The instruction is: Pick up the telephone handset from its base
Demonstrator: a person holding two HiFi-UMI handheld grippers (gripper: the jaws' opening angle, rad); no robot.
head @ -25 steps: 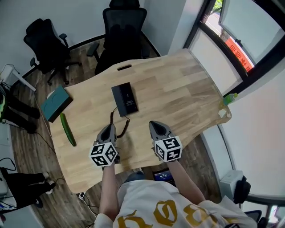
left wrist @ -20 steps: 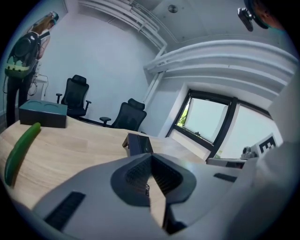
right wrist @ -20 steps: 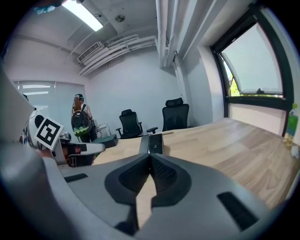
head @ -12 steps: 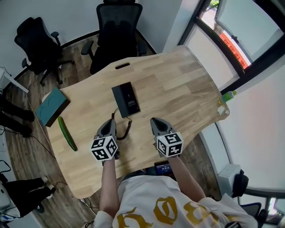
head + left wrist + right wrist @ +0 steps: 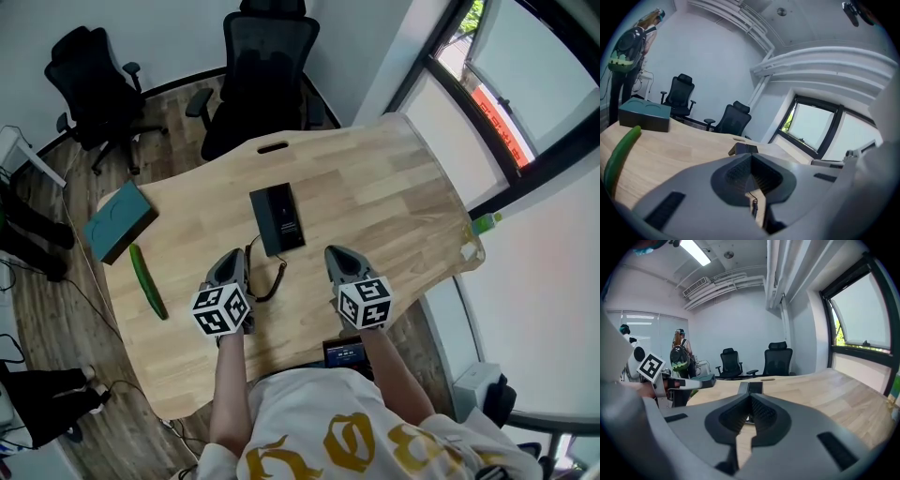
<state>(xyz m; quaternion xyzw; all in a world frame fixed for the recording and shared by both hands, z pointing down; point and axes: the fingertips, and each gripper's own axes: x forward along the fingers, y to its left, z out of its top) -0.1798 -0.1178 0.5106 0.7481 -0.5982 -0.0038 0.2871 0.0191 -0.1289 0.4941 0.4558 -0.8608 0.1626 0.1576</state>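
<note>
Left tool (image 5: 232,256) and right tool (image 5: 334,252) both shut, empty, short of telephone (image 5: 279,219) on desk (image 5: 394,187); best open one wide, straddle handset (image 5: 264,221) crosswise, lift clear of coiled cord (image 5: 273,281)

Table (image 5: 394,178): telephone (image 5: 277,219) at centre | cord (image 5: 274,281) runs from telephone toward near edge | box (image 5: 120,221) at left edge, cucumber (image 5: 147,280) just before it | left gripper (image 5: 232,258) and right gripper (image 5: 337,253) before telephone, cord between them, nearer the left | chair (image 5: 267,75) behind table, second chair (image 5: 89,80) to its left.
</note>
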